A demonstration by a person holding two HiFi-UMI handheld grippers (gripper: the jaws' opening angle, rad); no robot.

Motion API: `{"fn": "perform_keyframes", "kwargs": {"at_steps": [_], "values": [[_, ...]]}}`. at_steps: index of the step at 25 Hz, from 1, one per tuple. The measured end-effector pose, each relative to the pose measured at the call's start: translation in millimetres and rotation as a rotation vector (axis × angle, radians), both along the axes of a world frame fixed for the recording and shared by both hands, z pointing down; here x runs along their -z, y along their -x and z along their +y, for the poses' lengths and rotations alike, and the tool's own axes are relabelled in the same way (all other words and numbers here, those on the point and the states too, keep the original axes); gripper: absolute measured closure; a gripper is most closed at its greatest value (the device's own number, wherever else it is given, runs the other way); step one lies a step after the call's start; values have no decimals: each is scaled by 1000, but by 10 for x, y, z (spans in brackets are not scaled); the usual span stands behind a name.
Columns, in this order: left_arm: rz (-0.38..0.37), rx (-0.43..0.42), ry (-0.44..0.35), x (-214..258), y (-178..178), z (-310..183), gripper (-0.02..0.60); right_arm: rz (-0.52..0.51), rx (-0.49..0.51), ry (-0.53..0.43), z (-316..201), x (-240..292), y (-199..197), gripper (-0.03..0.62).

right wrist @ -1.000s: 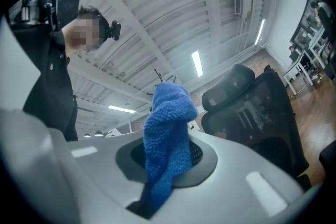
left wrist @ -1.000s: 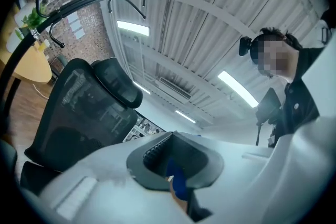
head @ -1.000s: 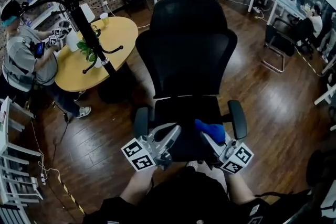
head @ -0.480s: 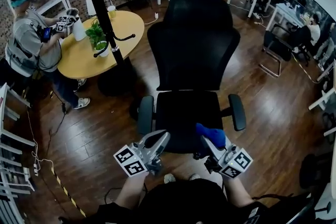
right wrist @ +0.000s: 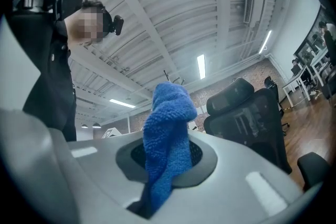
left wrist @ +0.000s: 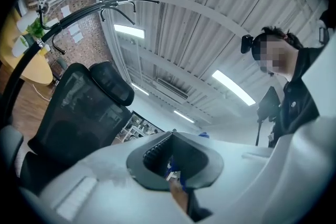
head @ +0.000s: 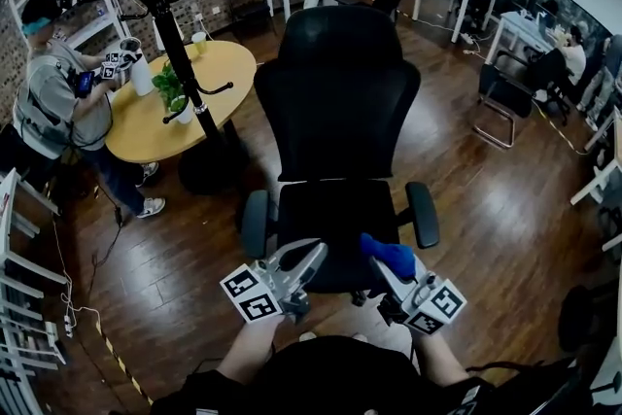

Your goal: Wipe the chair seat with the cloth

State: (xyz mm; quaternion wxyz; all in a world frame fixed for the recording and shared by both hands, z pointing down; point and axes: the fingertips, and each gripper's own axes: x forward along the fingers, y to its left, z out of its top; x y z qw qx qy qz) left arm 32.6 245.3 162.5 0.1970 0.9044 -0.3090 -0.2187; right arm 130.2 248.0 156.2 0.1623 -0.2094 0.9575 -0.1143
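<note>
Presently the left gripper (head: 313, 256), jaws together on nothing, hangs over the front left of the chair seat (head: 335, 214) and steadies nothing, so a firm stroke could well swivel the chair or push it away. Further right, the blue cloth (head: 390, 254) is pinched by a narrow fold in the closed right gripper (head: 384, 269). It bunches beyond the jaw tips above the seat's front right edge, seemingly clear of it, and drag on the seat may pull it free.

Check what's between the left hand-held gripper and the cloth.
Only bare black chair seat, per the head view. The left hand-held gripper is at its front left; the blue cloth is clamped in the right hand-held gripper.
</note>
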Motion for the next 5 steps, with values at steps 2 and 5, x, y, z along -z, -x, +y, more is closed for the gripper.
{"fn": "perform_keyframes", "kwargs": {"at_steps": [2, 5], "values": [[-3, -5, -5, 29, -111, -3, 589, -5, 2, -6, -2, 25, -90, 557], [-10, -9, -3, 59, -300, -10, 589, -9, 4, -14, -25, 82, -270, 557]]}}
